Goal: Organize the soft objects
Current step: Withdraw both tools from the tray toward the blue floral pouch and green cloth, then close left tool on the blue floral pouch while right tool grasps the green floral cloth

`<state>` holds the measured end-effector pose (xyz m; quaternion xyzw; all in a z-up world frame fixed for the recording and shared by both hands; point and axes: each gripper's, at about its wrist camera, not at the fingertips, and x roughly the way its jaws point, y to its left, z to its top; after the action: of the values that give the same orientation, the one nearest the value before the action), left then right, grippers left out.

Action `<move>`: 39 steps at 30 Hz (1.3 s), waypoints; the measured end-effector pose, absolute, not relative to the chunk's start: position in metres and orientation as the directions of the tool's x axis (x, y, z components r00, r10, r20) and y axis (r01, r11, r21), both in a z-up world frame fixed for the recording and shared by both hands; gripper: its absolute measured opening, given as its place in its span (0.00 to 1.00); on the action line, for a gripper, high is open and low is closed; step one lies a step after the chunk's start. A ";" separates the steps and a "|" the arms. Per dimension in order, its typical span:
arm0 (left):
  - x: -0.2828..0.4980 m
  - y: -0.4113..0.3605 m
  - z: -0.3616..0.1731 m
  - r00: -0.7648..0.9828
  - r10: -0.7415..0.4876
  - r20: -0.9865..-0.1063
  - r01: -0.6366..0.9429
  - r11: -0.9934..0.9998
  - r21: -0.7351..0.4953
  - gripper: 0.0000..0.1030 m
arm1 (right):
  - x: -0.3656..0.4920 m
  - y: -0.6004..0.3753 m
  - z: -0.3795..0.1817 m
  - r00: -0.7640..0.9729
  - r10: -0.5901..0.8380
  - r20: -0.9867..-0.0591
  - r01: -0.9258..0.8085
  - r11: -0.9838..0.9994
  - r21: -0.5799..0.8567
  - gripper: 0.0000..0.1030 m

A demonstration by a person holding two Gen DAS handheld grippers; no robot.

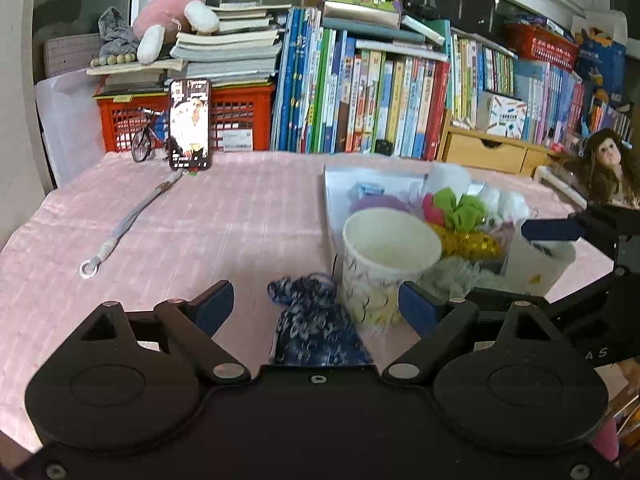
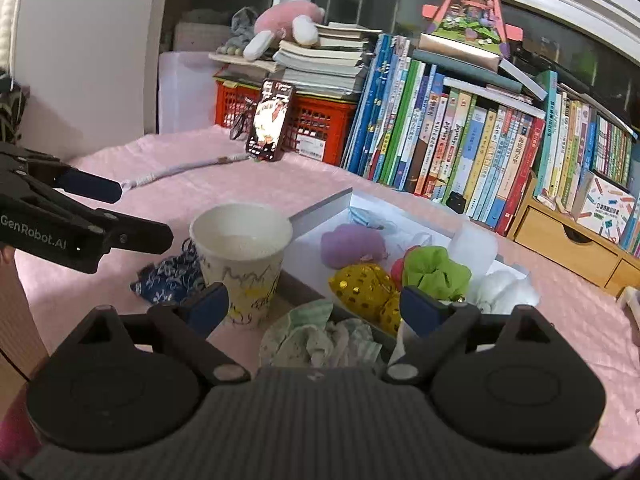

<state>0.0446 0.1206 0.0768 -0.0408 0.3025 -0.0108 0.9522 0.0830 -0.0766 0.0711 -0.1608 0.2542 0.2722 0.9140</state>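
Observation:
A blue-and-white patterned pouch [image 1: 316,324] lies on the pink tablecloth, between the fingers of my open left gripper [image 1: 316,306]; it also shows in the right wrist view [image 2: 170,276]. A white paper cup [image 1: 386,256] stands just right of it, beside a shallow white box [image 2: 320,210] holding soft items: a purple pouf [image 2: 352,244], a gold sequined pouch [image 2: 362,284], a green scrunchie [image 2: 434,270] and white fluff [image 2: 504,286]. My right gripper [image 2: 314,306] is open over a crumpled pale green cloth [image 2: 320,336] at the box's near edge.
A phone [image 1: 189,124] leans on a red crate [image 1: 240,120] at the back, with a grey lanyard [image 1: 128,220] on the cloth. Rows of books [image 1: 380,100], a wooden drawer unit [image 1: 488,152] and a doll [image 1: 608,164] line the far side.

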 end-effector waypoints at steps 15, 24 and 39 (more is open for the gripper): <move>0.046 0.116 0.036 0.762 -0.054 -0.646 -0.010 0.995 -0.094 0.86 | 0.073 -0.059 0.044 0.686 0.400 -0.607 -0.623 0.754 -0.207 0.96; 0.054 0.110 0.025 0.748 -0.077 -0.659 0.014 0.995 -0.101 0.71 | 0.073 -0.051 0.029 0.699 0.358 -0.620 -0.616 0.741 -0.267 0.97; 0.059 0.113 0.020 0.748 -0.068 -0.661 -0.007 0.994 -0.110 0.56 | 0.069 -0.037 0.018 0.717 0.325 -0.617 -0.618 0.706 -0.347 0.97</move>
<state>0.0588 0.1128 0.0199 -0.0527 0.3549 -0.0161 0.9333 0.0688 -0.0374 0.0184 -0.2761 0.2654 0.2664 0.8845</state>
